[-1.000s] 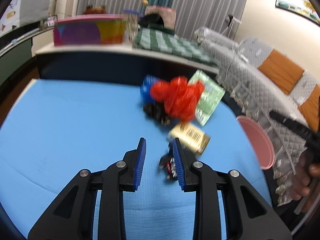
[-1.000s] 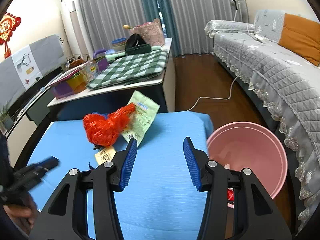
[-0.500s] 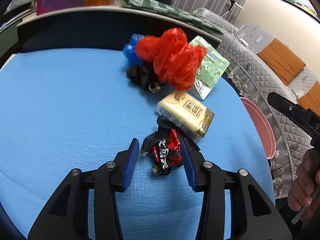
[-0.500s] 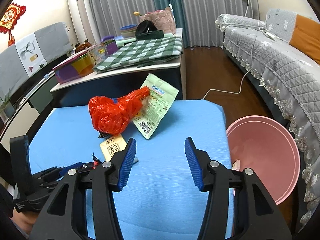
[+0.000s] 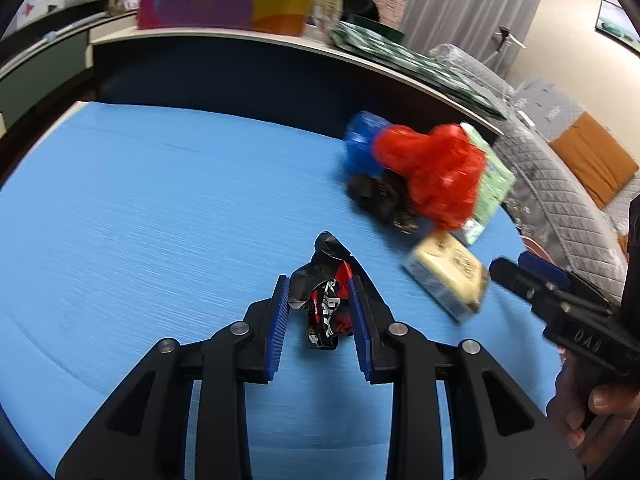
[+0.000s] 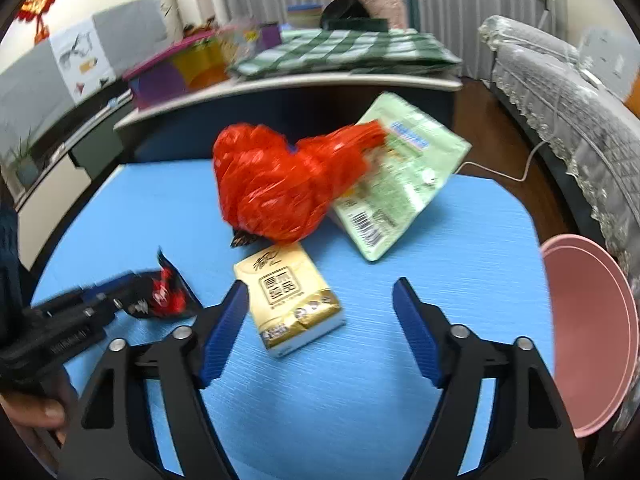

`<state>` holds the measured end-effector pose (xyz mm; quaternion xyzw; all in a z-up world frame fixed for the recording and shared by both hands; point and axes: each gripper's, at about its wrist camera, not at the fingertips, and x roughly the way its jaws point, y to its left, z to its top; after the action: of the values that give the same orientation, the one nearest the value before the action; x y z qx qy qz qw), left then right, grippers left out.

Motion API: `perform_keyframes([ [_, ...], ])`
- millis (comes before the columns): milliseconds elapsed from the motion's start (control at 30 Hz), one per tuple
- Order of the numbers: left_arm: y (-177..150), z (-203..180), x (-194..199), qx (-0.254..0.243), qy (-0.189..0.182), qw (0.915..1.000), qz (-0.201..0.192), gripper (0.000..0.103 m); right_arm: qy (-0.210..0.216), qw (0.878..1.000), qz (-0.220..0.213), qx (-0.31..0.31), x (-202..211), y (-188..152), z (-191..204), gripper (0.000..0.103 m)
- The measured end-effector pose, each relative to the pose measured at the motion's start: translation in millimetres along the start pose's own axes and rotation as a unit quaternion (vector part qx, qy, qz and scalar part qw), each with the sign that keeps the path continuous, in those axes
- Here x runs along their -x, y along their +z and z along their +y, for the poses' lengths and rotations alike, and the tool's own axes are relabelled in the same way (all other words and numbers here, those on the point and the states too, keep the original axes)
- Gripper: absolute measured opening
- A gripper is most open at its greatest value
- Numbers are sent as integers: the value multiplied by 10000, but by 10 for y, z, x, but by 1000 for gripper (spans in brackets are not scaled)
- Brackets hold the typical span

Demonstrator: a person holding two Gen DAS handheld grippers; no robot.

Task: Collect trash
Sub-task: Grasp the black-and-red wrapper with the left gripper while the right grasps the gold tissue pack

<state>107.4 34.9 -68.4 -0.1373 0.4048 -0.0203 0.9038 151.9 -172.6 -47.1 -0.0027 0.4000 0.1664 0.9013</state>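
Left gripper, lower centre, jaws just closing, grasps the black-and-red wrapper on the blue table. Right gripper, jaws just opening, released, straddles the yellow tissue pack without contact.

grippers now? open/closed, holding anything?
Left gripper: jaws just closing, pads against the black-red wrapper.
Right gripper: open, just widened, holding nothing; gold tissue pack ahead.
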Motion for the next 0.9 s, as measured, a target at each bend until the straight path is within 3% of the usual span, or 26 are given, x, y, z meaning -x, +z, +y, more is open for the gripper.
perform_keyframes([
  [367,25,50,2,-73,91,9999,-25,29,-69,9983,439,371,-324,-47,145,80],
  [600,23,50,4,-91,108,9999,-20,29,-56,9978,446,489,-309,-49,182,59],
  [900,31,-12,57,-191,156,9997,-89,28,1,9974,262,664,-76,-59,244,55],
])
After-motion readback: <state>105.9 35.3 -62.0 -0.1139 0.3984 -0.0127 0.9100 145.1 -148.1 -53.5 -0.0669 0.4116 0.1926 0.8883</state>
